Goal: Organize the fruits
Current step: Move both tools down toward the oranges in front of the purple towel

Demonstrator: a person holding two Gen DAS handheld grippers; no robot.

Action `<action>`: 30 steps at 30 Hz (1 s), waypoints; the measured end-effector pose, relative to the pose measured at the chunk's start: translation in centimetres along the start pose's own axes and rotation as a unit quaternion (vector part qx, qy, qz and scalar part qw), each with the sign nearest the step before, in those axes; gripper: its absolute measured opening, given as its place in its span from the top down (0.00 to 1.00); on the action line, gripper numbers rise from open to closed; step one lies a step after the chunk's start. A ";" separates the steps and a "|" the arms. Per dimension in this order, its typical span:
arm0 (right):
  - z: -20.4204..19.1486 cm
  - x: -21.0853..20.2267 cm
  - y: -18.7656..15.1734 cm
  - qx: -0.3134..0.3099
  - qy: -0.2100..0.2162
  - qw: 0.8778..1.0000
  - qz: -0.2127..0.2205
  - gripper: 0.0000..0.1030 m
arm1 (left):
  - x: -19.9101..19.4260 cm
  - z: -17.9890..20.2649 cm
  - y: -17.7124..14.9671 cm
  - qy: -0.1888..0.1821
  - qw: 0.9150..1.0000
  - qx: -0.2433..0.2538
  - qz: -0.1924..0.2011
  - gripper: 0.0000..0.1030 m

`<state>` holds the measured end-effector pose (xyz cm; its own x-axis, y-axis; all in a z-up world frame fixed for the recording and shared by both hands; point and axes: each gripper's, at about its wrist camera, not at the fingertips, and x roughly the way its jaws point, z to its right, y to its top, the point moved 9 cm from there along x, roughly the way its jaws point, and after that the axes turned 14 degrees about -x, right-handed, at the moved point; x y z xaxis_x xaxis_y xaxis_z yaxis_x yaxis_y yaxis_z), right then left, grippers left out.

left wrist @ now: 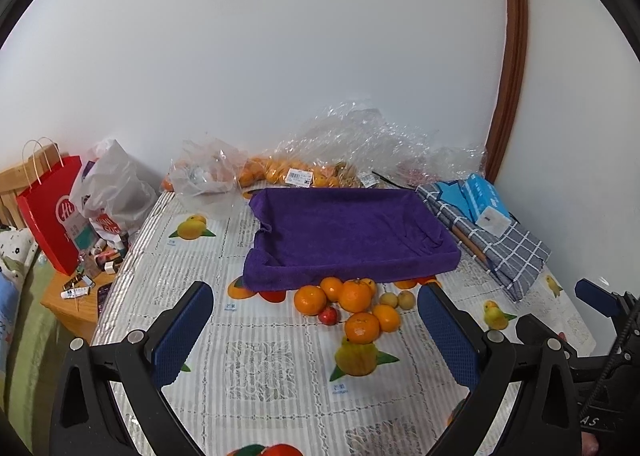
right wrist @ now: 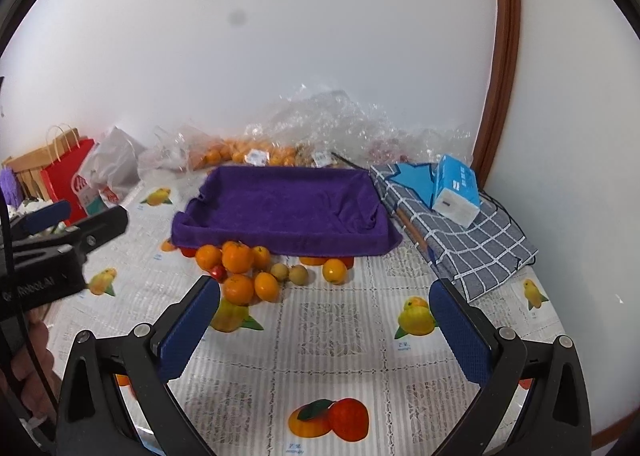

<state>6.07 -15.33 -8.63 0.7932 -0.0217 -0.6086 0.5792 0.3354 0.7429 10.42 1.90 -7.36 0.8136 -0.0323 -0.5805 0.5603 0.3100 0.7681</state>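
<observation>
A pile of loose oranges (left wrist: 355,296) (right wrist: 238,256) lies on the tablecloth in front of a tray lined with a purple towel (left wrist: 348,230) (right wrist: 284,207). With them are a small red fruit (left wrist: 328,315) (right wrist: 218,272) and two small tan fruits (left wrist: 406,300) (right wrist: 298,275). One orange (right wrist: 334,271) sits apart to the right. My left gripper (left wrist: 316,300) is open and empty, a little short of the pile. My right gripper (right wrist: 325,298) is open and empty, right of the pile. The tray holds no fruit.
Clear plastic bags of oranges (left wrist: 280,171) (right wrist: 240,153) lie against the back wall. A checked cloth (left wrist: 500,248) (right wrist: 472,240) with a blue tissue pack (left wrist: 486,201) (right wrist: 458,189) lies right of the tray. A red paper bag (left wrist: 52,211) and clutter stand at the left edge.
</observation>
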 end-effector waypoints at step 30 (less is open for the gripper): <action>2.9 14.8 -6.5 0.063 0.017 0.995 -0.081 0.17 | 13.5 -8.7 -4.1 0.039 0.995 -0.050 -0.083 0.06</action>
<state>14.59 -20.60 -21.66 0.6821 -0.0340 -0.7305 0.7196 0.2093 0.6621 17.79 8.41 -20.67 0.6942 -0.0182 -0.7196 0.6648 0.3995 0.6312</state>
